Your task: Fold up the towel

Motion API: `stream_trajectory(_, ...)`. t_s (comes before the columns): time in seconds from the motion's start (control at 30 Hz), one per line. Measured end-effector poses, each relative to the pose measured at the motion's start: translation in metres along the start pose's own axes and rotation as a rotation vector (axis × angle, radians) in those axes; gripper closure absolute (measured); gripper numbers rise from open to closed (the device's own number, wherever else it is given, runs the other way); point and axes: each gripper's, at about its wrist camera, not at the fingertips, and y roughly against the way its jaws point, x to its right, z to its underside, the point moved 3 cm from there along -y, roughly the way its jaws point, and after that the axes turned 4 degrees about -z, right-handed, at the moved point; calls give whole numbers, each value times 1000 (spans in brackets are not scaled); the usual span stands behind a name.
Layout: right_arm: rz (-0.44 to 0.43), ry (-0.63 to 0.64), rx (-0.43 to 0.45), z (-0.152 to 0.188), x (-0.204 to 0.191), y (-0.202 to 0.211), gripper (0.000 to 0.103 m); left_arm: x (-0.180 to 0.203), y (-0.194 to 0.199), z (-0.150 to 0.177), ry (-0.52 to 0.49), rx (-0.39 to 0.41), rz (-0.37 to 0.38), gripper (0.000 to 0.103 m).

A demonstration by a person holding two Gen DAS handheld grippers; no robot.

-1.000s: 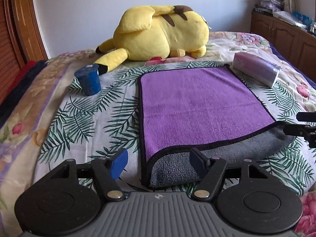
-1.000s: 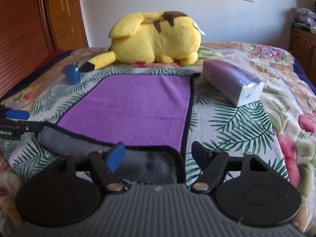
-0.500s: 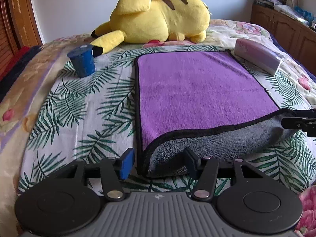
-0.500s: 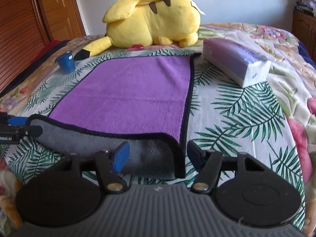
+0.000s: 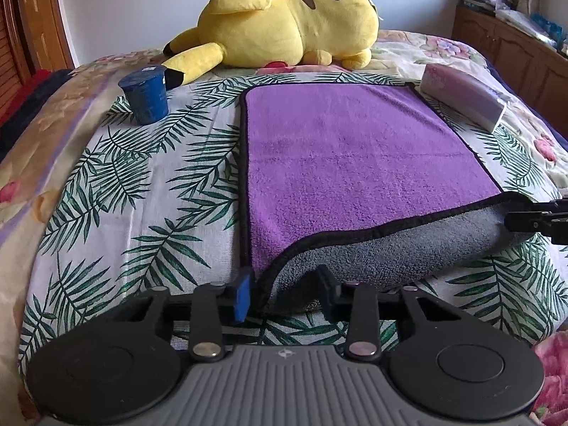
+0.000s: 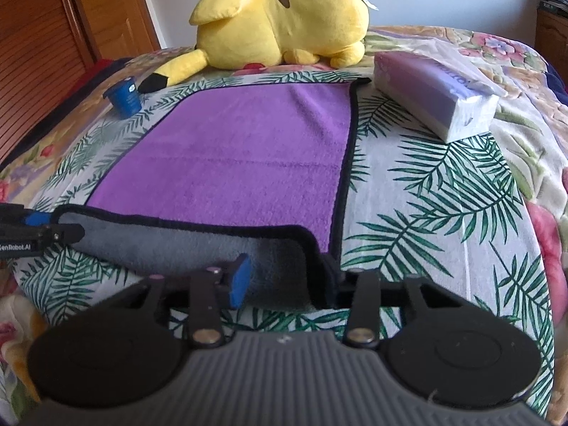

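Over at the upper left of the left wrist view, the blue cup (image 5: 143,94) sits on the palm-leaf bedspread (image 5: 117,191), well apart from the work. Just right of it, the purple towel (image 5: 355,156) lies flat across the middle of the frame, with the yellow plush toy (image 5: 280,17) beyond its far edge and a tissue pack (image 5: 465,97) near its far right corner.

A second ago both tools hung back from the near edge, jaws spread wide. Since then they have slid forward and narrowed. At the bottom centre, the left gripper (image 5: 284,289) now straddles the near left corner, where the grey underside curls over the purple face; its jaws look half-closed around the cloth, though I would not call it a firm pinch yet.

In the right wrist view, the right gripper (image 6: 287,284) stands the same way at the other near corner, bottom centre, fingers either side of the rolled grey hem and narrowed, cloth between them. The left tool shows at the far left edge, touching the same roll.

To my eye this is the grasp before the first fold: once both corners are clamped, the near edge can be carried toward the plush toy.
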Motion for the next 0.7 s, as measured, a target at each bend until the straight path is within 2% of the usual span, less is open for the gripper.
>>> stream_trajectory(0.03,-3,1,-1,0,0,0,71,0,0,0,0,-3,5,71)
stream_trajectory(0.17,7,9,-1,0,1,0,79,1,0,0,-2,0,13,83)
stream_trajectory(0.2,8,11,-1,0,1,0,82,2,1,0,-6,4,11,85)
stream_trajectory(0.3,11,19,4,0,2,0,83,4,3,-1,-12,14,6,87)
stream_trajectory(0.4,4,23,6,-1,3,0,95,3,4,-2,-9,20,7,89)
stream_trajectory(0.7,12,37,47,-3,2,5,99,3,16,-10,4,69,16,93)
